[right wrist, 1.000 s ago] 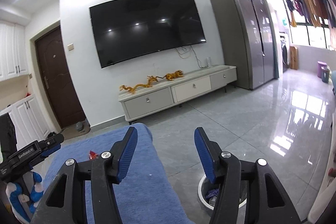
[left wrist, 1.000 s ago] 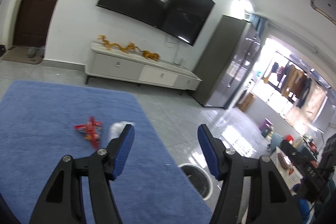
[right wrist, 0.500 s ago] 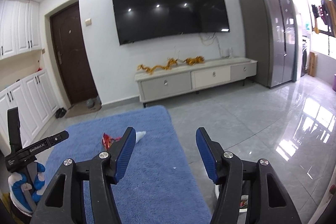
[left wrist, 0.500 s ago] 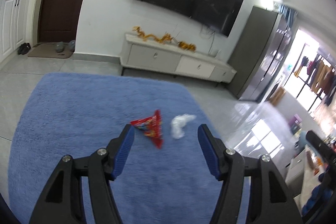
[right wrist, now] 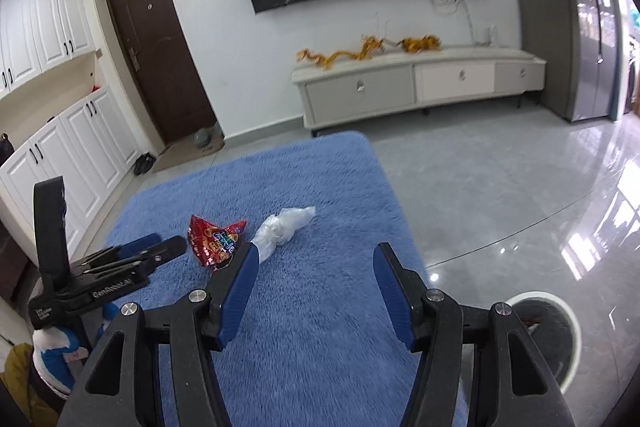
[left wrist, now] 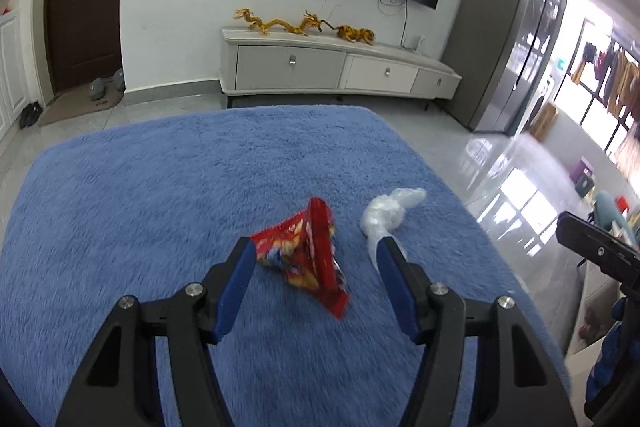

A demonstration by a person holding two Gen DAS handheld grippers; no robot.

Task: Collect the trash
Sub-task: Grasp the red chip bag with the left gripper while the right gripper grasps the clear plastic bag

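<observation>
both grippers' jaws gape empty; the round bin beside the rug holds unclear scraps.

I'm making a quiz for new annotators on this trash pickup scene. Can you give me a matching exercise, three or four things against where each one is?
Things:
1. red snack wrapper
2. white plastic bag
3. golden dragon figures
4. round bin

Places:
A. on the TV cabinet
B. on the grey tile floor, beside the blue rug
C. on the rug, between the left gripper fingers in its view
D. on the rug, right of the wrapper

Pairs: 1-C, 2-D, 3-A, 4-B
</observation>
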